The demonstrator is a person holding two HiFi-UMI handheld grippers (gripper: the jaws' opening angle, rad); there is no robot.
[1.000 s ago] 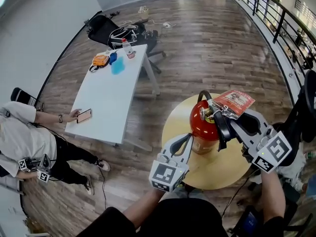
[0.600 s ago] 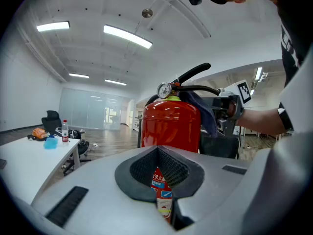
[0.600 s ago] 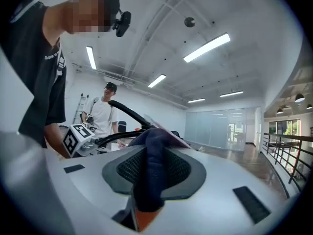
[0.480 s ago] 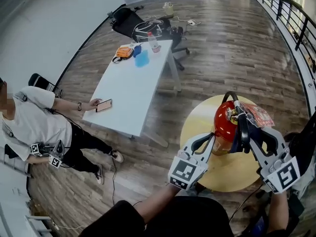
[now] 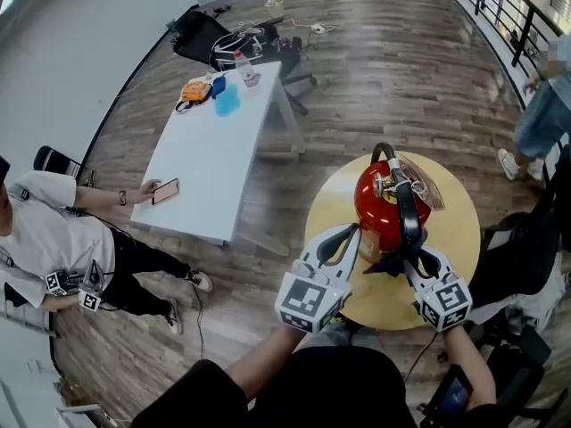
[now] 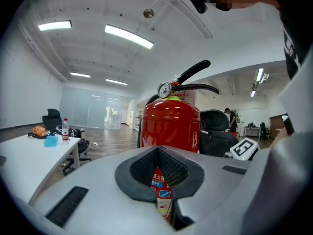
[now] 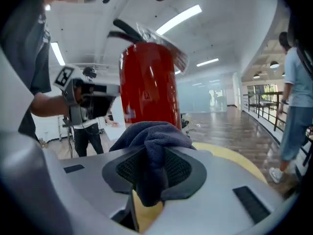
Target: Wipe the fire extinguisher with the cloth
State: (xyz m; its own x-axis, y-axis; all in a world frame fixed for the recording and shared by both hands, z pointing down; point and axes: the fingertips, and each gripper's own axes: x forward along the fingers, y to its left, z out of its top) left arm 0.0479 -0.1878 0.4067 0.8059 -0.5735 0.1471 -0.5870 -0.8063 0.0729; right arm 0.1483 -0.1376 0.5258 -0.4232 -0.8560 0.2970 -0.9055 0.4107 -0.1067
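Right tool (image 7: 154, 168) clamped on a dark blue cloth (image 7: 152, 140), folds bunched above the jaws and hanging down between the pads. Cloth low against the near side of the red fire extinguisher (image 5: 379, 210), actual contact hard to confirm. Left tool (image 6: 159, 169) with jaws drawn together and nothing gripped, tips just beside the cylinder's left flank, a strip of its printed label visible through the notch between the pads. Extinguisher upright on a round yellow table (image 5: 457, 239), near the middle of the top, with a pressure gauge (image 6: 164, 89) at the neck, black levers above, a black hose (image 5: 408, 214) down the side facing the right tool, and a plastic-wrapped tag (image 5: 419, 184) by the handle. Farther off on the wooden floor (image 5: 401, 69), a long white table (image 5: 205, 163) carrying a water bottle (image 5: 241, 65) among small blue and orange items at its far end. Beside it, a seated person in a white shirt (image 5: 49, 239), one hand next to a phone (image 5: 165, 191) on the white top. At the right edge, another person in light blue (image 5: 544, 105) near a dark railing (image 5: 500, 12).
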